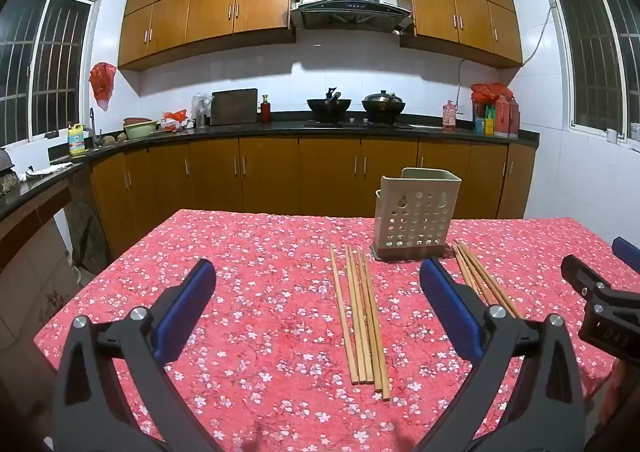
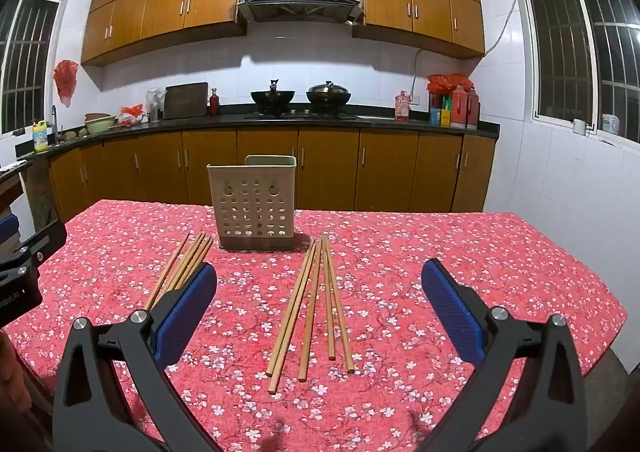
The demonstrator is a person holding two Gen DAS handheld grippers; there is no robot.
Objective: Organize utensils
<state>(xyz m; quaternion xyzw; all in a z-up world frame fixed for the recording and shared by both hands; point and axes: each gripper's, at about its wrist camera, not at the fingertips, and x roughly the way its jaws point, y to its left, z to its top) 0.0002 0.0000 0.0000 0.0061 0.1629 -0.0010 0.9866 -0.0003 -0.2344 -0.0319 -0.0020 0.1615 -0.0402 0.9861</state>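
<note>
Several wooden chopsticks (image 1: 362, 316) lie in a bunch on the red floral table, straight ahead of my open, empty left gripper (image 1: 316, 284). A second bunch of chopsticks (image 1: 480, 276) lies to the right, partly behind my left gripper's right finger. A beige perforated utensil holder (image 1: 412, 216) stands upright behind both bunches. In the right wrist view, my right gripper (image 2: 320, 284) is open and empty, with the right bunch (image 2: 316, 304) between its fingers' lines, the left bunch (image 2: 184, 268) at left, and the holder (image 2: 256, 204) beyond.
The red floral tablecloth (image 1: 240, 252) covers the table, whose edges fall away left and right. The right gripper's black body (image 1: 600, 300) shows at the right edge of the left wrist view. Kitchen counter with woks (image 2: 300, 96) stands far behind.
</note>
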